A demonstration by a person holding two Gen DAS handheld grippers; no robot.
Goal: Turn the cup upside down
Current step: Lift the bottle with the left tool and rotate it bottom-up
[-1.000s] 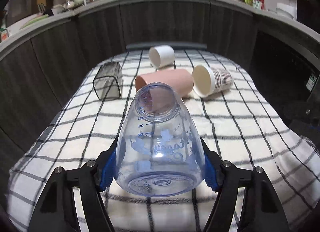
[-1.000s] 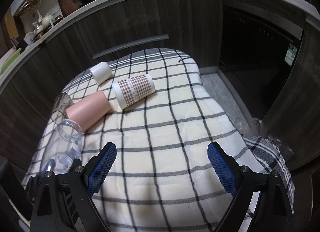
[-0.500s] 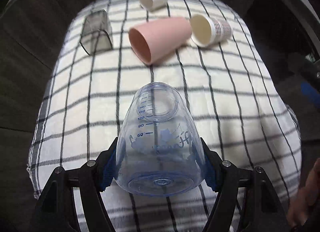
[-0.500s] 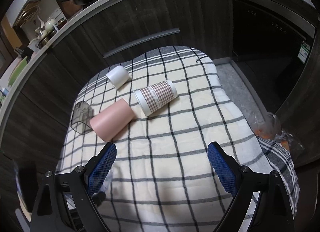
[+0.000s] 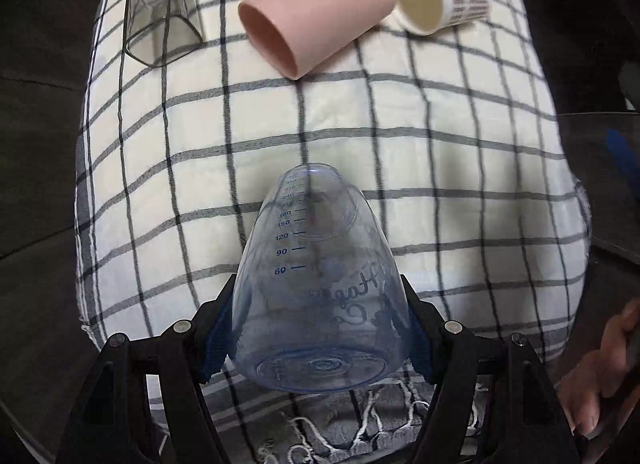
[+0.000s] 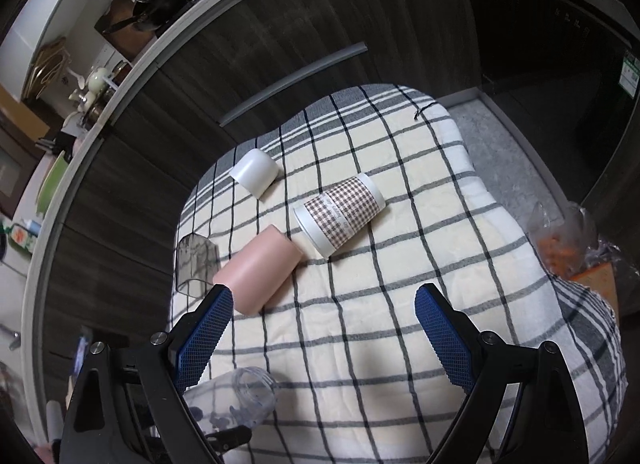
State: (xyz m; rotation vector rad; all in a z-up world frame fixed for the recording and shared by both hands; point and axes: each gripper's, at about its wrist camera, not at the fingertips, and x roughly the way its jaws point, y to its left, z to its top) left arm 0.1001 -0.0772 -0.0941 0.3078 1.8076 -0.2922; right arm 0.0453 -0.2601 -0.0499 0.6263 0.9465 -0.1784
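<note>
The left claw (image 5: 320, 328) pinches the clear blue cup (image 5: 318, 284) near its base, above the near part of the checked cloth (image 5: 440, 152). The cup's long axis runs forward along the fingers, mouth pointing away and downward toward the cloth, so tipping the wrist further down would likely seat it rim-first. The right claw (image 6: 320, 328) hangs spread and empty, just beside.

left wrist: steep down, close; right wrist: higher, oblique; shared: checked cloth (image 5: 440, 168)
</note>
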